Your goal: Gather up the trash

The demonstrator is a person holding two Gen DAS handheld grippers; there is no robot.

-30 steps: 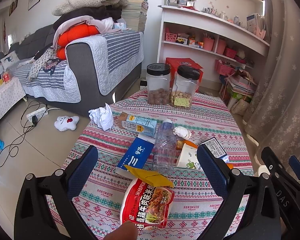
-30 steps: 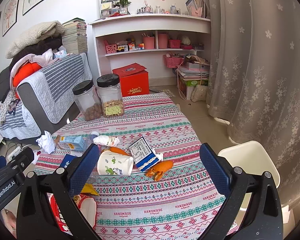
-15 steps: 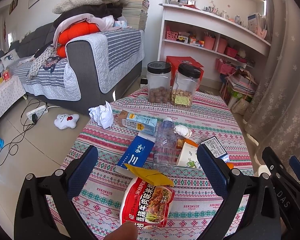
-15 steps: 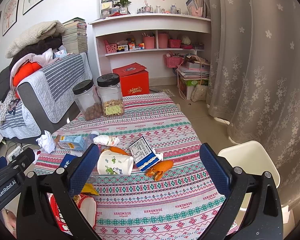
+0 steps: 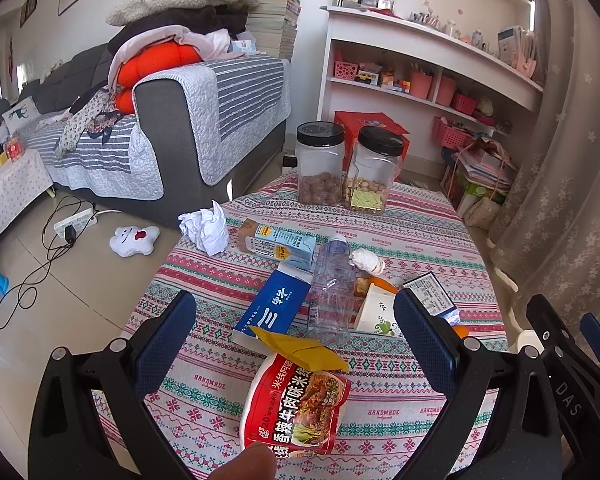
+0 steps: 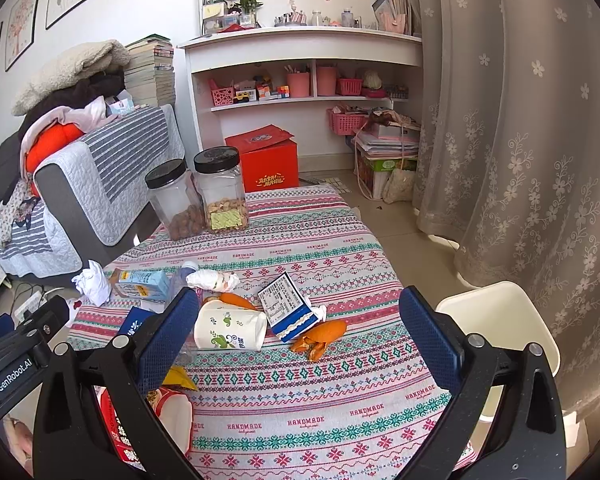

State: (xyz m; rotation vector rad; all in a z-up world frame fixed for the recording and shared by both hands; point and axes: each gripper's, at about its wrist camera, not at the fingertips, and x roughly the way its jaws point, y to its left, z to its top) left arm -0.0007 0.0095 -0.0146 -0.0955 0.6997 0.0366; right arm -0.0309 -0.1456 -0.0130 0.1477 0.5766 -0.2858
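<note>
Trash lies on the patterned tablecloth (image 5: 412, 240): a red noodle packet (image 5: 296, 404), a blue box (image 5: 274, 306), an empty clear bottle (image 5: 332, 284), a milk carton (image 5: 278, 242), crumpled white paper (image 5: 206, 228), a paper cup (image 6: 230, 330), a small blue-white carton (image 6: 286, 306) and orange peel (image 6: 318, 338). My left gripper (image 5: 294, 332) is open above the near trash, empty. My right gripper (image 6: 298, 332) is open, empty, above the cup and peel. A white bin (image 6: 496, 332) stands beside the table on the right.
Two black-lidded jars (image 5: 320, 164) (image 5: 370, 174) stand at the table's far edge. A grey sofa (image 5: 172, 120) is at left, white shelves (image 6: 308, 92) behind, a curtain (image 6: 520, 140) at right. A power strip and cable (image 5: 74, 220) lie on the floor.
The left view has shifted slightly; the scene sits a little lower. Nothing on the table has moved. Both grippers stay open.
</note>
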